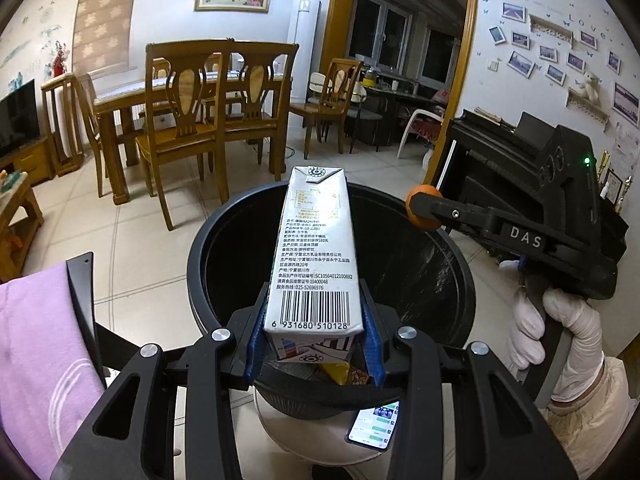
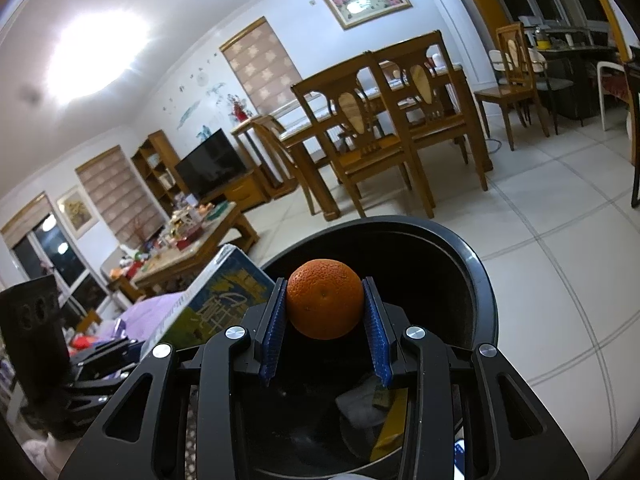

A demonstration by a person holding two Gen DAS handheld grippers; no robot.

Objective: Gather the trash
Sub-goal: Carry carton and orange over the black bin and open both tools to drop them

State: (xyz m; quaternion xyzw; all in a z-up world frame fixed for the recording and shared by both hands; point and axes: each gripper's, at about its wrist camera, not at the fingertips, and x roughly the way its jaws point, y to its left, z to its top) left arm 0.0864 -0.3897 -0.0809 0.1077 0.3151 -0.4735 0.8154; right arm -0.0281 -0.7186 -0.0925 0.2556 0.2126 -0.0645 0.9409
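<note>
Left gripper: jaws clamped on the lower end of a milk carton, which extends forward between the blue pads above the open black trash bin. Wrappers lie below the jaws inside the bin. Right gripper: jaws clamped on an orange, held over the same bin's mouth.

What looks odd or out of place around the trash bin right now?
A lit phone lies on the white stool under the black bin, close to the trash. The right claw holds a whole, unpeeled orange over the bin.
</note>
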